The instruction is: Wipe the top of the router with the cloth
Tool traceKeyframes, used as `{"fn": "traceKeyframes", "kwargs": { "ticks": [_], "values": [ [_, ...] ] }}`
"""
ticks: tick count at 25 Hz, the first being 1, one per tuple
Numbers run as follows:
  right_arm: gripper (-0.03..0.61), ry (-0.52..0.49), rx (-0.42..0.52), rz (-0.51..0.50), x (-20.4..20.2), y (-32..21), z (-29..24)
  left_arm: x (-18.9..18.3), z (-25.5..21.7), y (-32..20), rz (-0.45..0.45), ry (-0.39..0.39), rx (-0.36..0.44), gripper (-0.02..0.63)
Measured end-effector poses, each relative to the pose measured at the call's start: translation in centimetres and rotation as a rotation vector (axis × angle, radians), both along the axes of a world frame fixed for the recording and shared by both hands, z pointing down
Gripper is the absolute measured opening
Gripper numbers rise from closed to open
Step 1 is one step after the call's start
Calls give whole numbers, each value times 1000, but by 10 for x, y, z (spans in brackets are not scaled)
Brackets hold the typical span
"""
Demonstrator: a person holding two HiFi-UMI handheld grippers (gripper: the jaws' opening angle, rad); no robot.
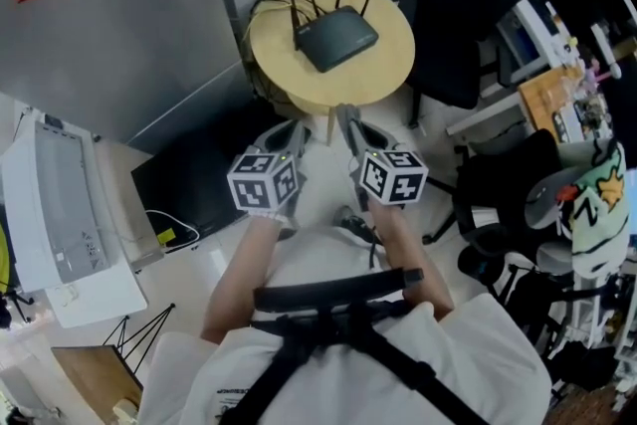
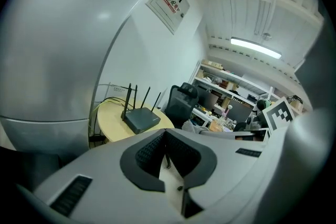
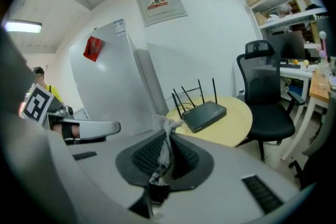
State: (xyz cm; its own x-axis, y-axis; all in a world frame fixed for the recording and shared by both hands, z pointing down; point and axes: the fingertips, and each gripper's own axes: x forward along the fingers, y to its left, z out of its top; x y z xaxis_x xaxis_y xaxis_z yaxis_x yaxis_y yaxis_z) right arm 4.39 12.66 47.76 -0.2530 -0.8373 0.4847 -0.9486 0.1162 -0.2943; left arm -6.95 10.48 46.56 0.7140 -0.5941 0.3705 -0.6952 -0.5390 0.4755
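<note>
grey cloth clamped in right hand-held gripper; left hand-held gripper closed.

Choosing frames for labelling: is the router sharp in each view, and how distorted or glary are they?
Head view: router sharp, lit evenly, mild bending. Left gripper view: heavy fisheye, dark corners, ceiling lamp glares, router small but crisp. Right gripper view: same fisheye; router crisp, cloth in the right gripper slightly soft.
</note>
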Motion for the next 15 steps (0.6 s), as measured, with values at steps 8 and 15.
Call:
{"fn": "traceKeyframes", "kwargs": {
  "ticks": [8, 15],
  "values": [
    [34, -12, 17, -39, 12, 6, -7, 20, -1, 12, -20, 16, -8, -8],
    [34, -28, 23, -59, 22, 12, -11, 28, -6, 20, -44, 18, -2, -8]
  ]
}}
